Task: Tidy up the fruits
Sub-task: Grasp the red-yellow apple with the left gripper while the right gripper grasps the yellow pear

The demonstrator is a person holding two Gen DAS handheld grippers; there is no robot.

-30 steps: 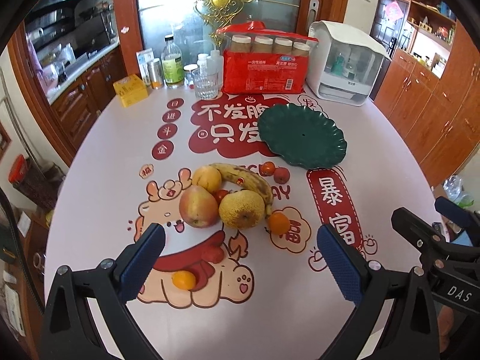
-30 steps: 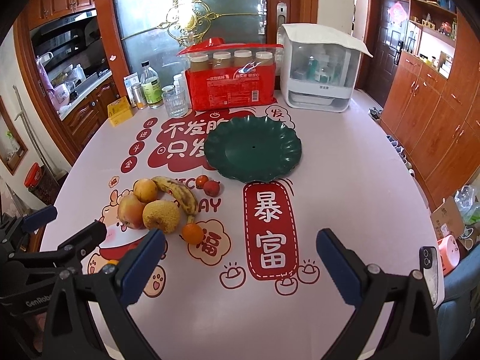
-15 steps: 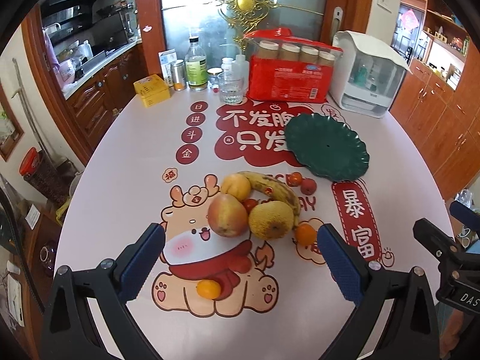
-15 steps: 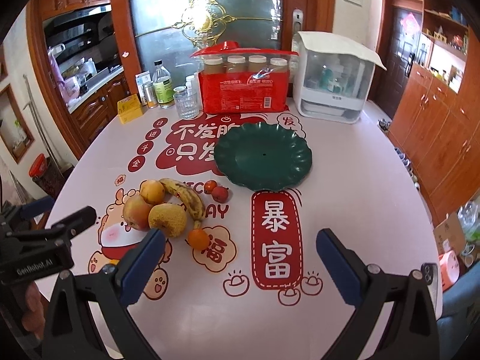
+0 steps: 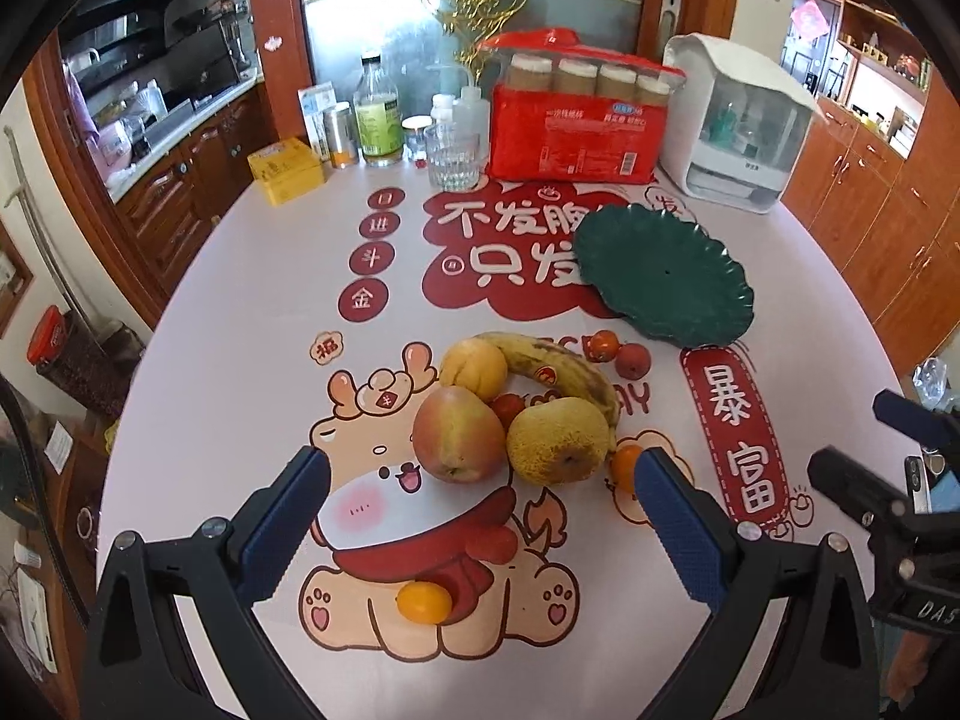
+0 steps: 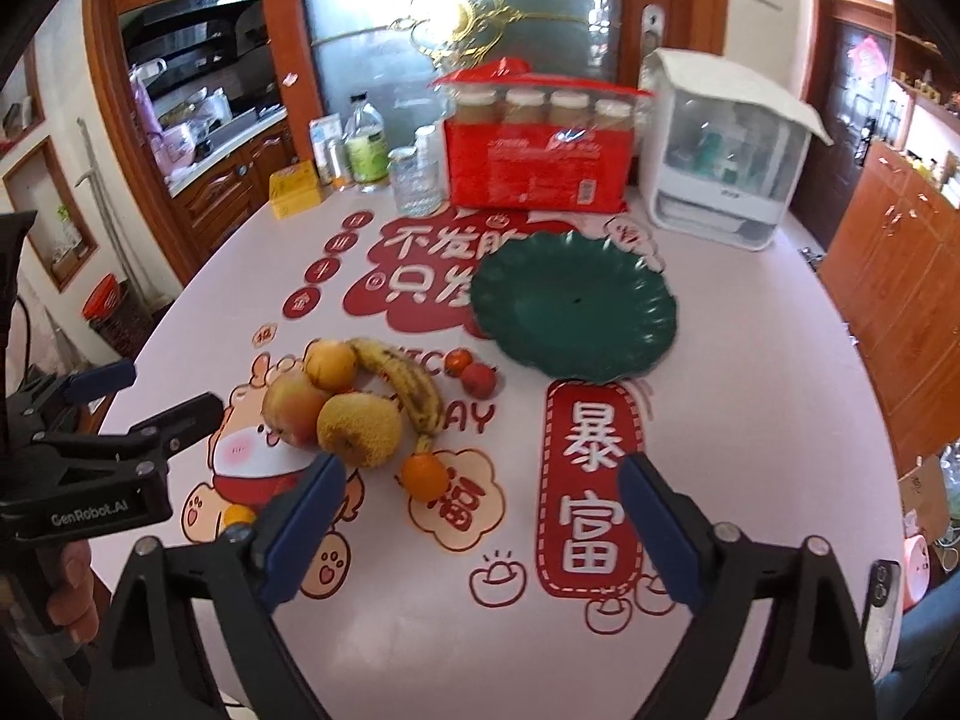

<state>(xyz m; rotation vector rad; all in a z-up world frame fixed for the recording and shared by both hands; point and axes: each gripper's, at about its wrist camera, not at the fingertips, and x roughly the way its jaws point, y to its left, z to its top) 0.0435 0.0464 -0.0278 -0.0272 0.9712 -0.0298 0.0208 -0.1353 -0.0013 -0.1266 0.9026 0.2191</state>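
A pile of fruit lies mid-table: a red-yellow apple (image 5: 459,435), a rough yellow pear (image 5: 558,441), a spotted banana (image 5: 558,366), an orange-yellow fruit (image 5: 474,367) and small red fruits (image 5: 633,360). A small orange (image 5: 625,468) lies beside the pear and a kumquat (image 5: 423,601) lies nearer. An empty dark green plate (image 5: 663,273) sits behind to the right; it also shows in the right wrist view (image 6: 573,306). My left gripper (image 5: 480,519) is open and empty just before the apple. My right gripper (image 6: 480,519) is open and empty right of the pile.
At the table's far edge stand a red pack of jars (image 5: 579,132), a white plastic cabinet (image 5: 741,123), a glass (image 5: 451,156), bottles (image 5: 378,114) and a yellow box (image 5: 287,171). Wooden cabinets (image 6: 888,276) line the right side.
My left gripper has swung to face the fruit pile and moved closer to it. My right gripper has moved forward and a little left, toward the pile and the plate.
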